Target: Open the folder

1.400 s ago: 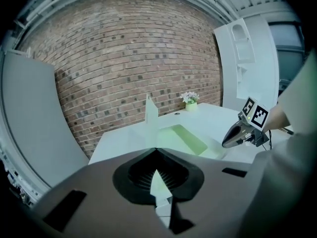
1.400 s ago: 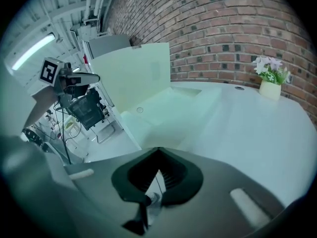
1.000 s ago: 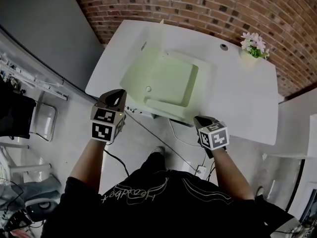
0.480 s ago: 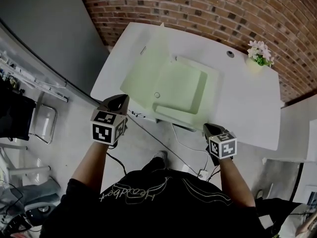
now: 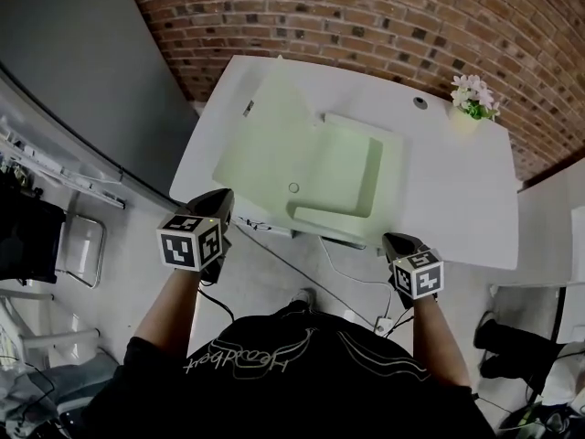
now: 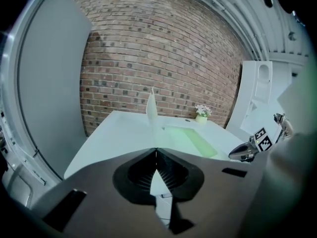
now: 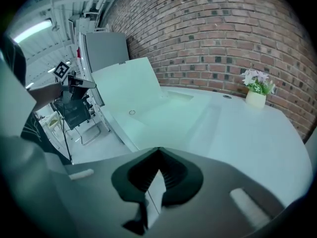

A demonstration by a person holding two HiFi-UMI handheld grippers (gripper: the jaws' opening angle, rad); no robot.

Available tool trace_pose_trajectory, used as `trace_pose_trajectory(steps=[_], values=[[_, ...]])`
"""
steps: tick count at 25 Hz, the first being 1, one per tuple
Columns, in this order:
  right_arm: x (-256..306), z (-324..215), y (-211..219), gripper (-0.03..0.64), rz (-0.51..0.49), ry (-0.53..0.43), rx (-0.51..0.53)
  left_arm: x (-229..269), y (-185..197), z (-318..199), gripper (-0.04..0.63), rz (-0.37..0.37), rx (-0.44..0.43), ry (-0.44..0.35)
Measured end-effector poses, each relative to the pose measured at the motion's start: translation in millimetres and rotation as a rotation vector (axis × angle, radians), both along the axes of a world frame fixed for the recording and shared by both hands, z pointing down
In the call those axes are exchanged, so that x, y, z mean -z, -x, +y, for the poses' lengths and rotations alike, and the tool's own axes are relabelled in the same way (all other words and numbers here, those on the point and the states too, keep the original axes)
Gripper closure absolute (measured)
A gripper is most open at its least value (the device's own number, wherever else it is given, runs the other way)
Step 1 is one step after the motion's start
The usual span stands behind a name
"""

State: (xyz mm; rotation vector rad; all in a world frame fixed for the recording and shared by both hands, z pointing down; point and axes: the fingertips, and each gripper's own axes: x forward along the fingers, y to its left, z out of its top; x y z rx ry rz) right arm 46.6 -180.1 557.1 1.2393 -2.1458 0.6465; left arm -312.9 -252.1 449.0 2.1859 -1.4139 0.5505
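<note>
A pale green folder (image 5: 343, 176) lies open on the white table (image 5: 457, 190). Its lid (image 5: 260, 140) stands raised along the left side, with a round snap (image 5: 293, 187) near the front edge. My left gripper (image 5: 222, 199) hovers shut and empty off the table's front left corner, clear of the folder. To the right, my right gripper (image 5: 396, 240) hangs at the front edge, also shut and empty. In the left gripper view the lid (image 6: 151, 108) shows edge-on beyond the closed fingertips (image 6: 156, 150). The right gripper view shows the lid (image 7: 133, 88) broadside.
A small pot of pink flowers (image 5: 471, 94) stands at the table's far right corner beside a cable hole (image 5: 420, 102). A brick wall runs behind. Cables (image 5: 338, 259) hang below the front edge. A chair (image 5: 80, 229) and a grey panel (image 5: 82, 71) stand to the left.
My left gripper has drifted a little back and down from the table's edge and rolled about its axis. The right gripper and the open folder stay as they were.
</note>
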Motion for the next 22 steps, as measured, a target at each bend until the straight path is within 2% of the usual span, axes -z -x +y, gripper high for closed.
trace_pose_trajectory(steps=[22], values=[[5.9,2.8,-0.1,0.614,-0.03,0.017,-0.025,-53.3,54.3,-18.0,0.589,0.167,0.126,0.09]])
